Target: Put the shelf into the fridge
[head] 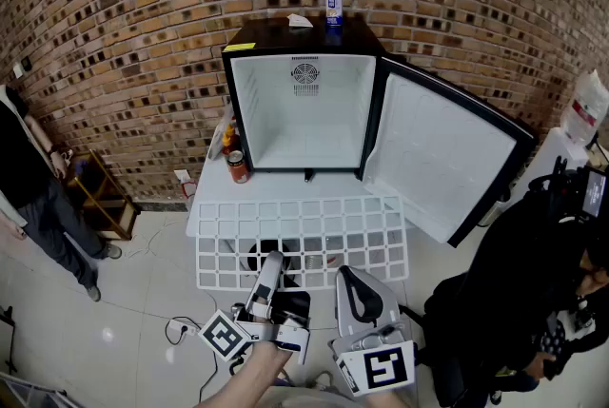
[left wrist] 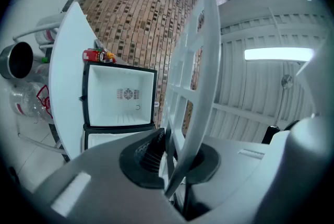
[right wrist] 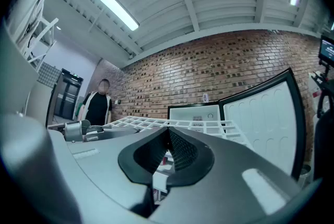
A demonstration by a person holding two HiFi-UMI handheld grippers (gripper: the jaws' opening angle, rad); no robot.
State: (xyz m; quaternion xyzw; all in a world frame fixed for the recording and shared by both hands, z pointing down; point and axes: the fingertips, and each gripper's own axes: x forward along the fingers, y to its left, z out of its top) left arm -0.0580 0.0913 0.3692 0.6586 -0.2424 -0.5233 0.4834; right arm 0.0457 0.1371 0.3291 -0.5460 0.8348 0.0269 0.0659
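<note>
A white grid shelf (head: 304, 225) hangs level in front of the open black mini fridge (head: 304, 111), whose white inside is bare. Its door (head: 442, 159) swings out to the right. My left gripper (head: 271, 275) is shut on the shelf's near edge; in the left gripper view the shelf (left wrist: 193, 77) runs up from between the pads of this gripper (left wrist: 169, 152), with the fridge (left wrist: 120, 95) beyond. My right gripper (head: 352, 284) is shut on the same edge further right. From the right gripper (right wrist: 168, 152) the shelf (right wrist: 198, 125) stretches towards the fridge (right wrist: 195, 112).
A blue can (head: 334, 4) stands on the fridge top. A red can (head: 237, 166) and a bottle (head: 228, 138) sit on the white table (head: 205, 206) left of the fridge. One person (head: 29, 178) stands at the left by a wooden stool (head: 100, 197); another (head: 533, 301) sits at the right.
</note>
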